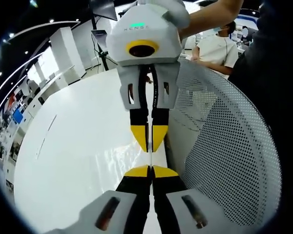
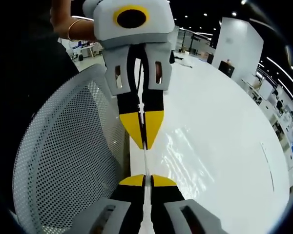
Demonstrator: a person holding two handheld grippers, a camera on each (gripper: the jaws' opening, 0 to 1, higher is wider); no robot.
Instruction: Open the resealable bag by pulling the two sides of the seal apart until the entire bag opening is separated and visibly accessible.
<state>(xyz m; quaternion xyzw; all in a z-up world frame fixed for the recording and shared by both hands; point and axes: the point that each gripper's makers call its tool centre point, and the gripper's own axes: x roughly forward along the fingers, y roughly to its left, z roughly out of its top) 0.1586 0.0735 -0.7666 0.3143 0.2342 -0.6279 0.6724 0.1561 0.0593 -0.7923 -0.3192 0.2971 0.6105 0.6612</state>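
White tabletop [image 1: 73, 161] behind; left gripper [image 1: 150, 171] and right gripper [image 2: 146, 180], facing at 12 o'clock, each clenched on the thin, limp, slippery bag [image 1: 150, 158] edge.

Bright overhead lighting, glare on the white table [image 2: 224, 146], fisheye-warped edges.

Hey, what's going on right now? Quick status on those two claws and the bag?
Left gripper and right gripper both shut on the clear bag, tip to tip, above the white table. Bag opening not visibly apart. White mesh basket close alongside.
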